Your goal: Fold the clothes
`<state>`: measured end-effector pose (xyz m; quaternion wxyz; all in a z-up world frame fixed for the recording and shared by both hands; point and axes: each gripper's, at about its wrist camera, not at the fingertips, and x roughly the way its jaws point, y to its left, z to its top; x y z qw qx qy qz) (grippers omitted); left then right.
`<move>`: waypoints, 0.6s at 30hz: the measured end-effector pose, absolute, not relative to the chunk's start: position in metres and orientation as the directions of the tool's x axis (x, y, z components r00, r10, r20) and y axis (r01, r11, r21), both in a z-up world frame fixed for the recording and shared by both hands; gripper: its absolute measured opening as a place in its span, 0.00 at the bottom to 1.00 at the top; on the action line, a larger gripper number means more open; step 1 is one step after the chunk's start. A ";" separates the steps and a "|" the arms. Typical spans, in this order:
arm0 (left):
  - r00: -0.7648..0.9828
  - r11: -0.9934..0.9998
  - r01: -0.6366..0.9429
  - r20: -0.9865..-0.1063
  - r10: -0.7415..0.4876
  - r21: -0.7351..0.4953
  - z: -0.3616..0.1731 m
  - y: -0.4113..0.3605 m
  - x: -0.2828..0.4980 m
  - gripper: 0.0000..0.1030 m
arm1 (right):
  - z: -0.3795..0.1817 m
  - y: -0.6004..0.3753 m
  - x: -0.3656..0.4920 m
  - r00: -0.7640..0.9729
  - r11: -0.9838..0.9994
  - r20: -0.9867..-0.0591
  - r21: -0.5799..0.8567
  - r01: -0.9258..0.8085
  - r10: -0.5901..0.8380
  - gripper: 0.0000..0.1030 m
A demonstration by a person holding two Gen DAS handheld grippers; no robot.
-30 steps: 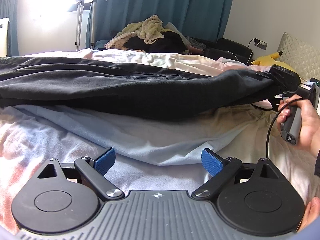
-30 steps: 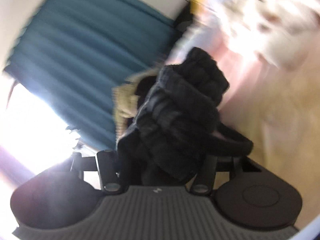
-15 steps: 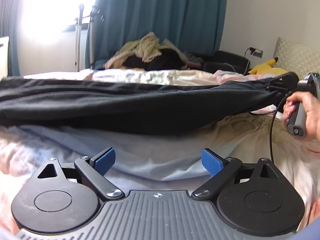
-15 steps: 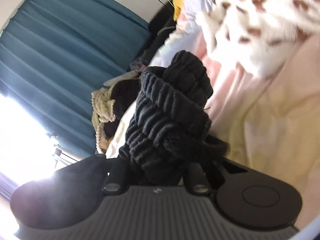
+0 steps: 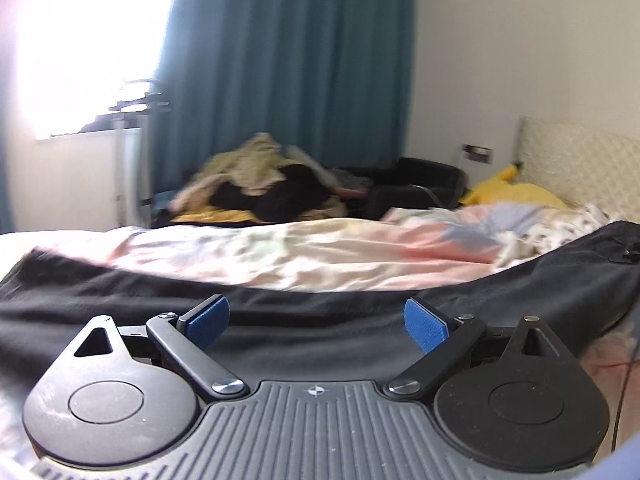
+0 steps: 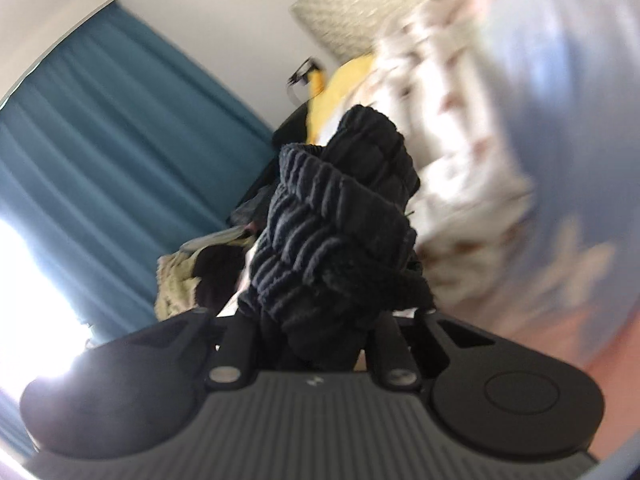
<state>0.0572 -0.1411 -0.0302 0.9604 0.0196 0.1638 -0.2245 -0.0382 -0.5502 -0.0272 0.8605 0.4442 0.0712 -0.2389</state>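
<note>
Left wrist view: left gripper [image 5: 317, 322] at 6 o'clock, jaws spread wide, blue pads [image 5: 208, 319] w/ nothing between them. Black garment [image 5: 280, 312] stretched as a long band across the frame from 9 to 3 o'clock, just past the pads, its right end raised toward 3. Whether the pads touch the fabric: can't tell. Beyond it, bed [image 5: 280, 256] w/ crumpled pink-and-white bedding, center to 2 o'clock. Heap of clothes [image 5: 260, 176] at 12 o'clock from center, in front of the teal curtain [image 5: 288, 60]. Yellow plush [image 5: 516, 190] at 2 o'clock, beside a quilted pale headboard [image 5: 580, 164]. Bright window at 10.

Right wrist view: frame tilted, blurred on the right. Right gripper [image 6: 316, 344] at 6 o'clock, jaws drawn in close, pinching a bunched ribbed end of the black garment [image 6: 336, 232]; fabric wads up from between the fingers toward center and hides the pads. The jaws have just been closing, w/ the cloth between them. Teal curtain [image 6: 120, 152] at 9–10 o'clock, yellow plush [image 6: 336, 88] at 12, patterned bedding [image 6: 480, 160] from 1 to 4 o'clock.
</note>
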 end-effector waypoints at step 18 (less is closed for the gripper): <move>0.695 0.797 0.600 -0.538 -0.477 0.068 -0.101 -0.218 0.095 0.97 | -0.025 -0.554 -0.100 0.794 0.541 -0.339 0.593 0.596 -0.504 0.15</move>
